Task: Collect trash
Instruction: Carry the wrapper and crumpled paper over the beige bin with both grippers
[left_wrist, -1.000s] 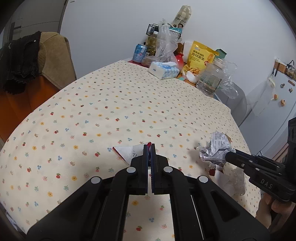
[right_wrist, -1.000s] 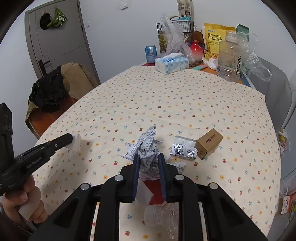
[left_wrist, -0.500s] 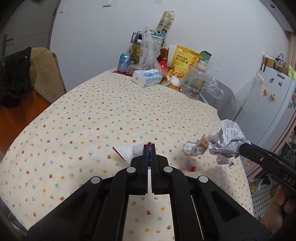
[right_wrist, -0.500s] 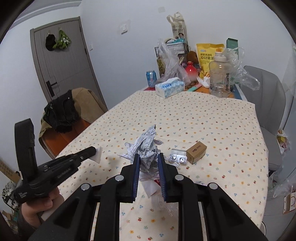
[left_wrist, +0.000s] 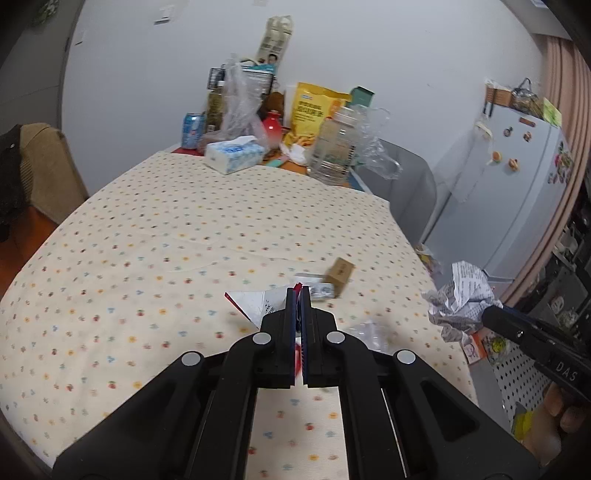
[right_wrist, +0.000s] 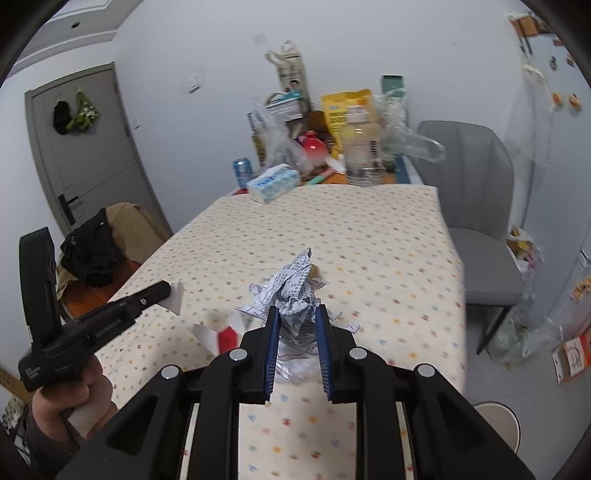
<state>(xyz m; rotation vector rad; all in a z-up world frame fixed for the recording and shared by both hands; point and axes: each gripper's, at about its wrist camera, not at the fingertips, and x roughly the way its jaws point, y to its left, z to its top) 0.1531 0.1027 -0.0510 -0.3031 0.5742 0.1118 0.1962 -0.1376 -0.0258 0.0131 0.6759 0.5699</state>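
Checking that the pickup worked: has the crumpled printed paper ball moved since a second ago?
Yes. The crumpled printed paper ball, held in the right gripper, has gone rightward past the edge of the floral-clothed table, off its surface.

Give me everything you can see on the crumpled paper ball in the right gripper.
The crumpled paper ball is white paper covered in small dark print, wadded into a loose, spiky lump with a corner pointing up and torn flaps hanging at the sides. The right gripper is shut on its lower part, blue pads pressing either side. In the left wrist view the ball hangs beyond the edge of the table, over the floor, touching nothing but the gripper.
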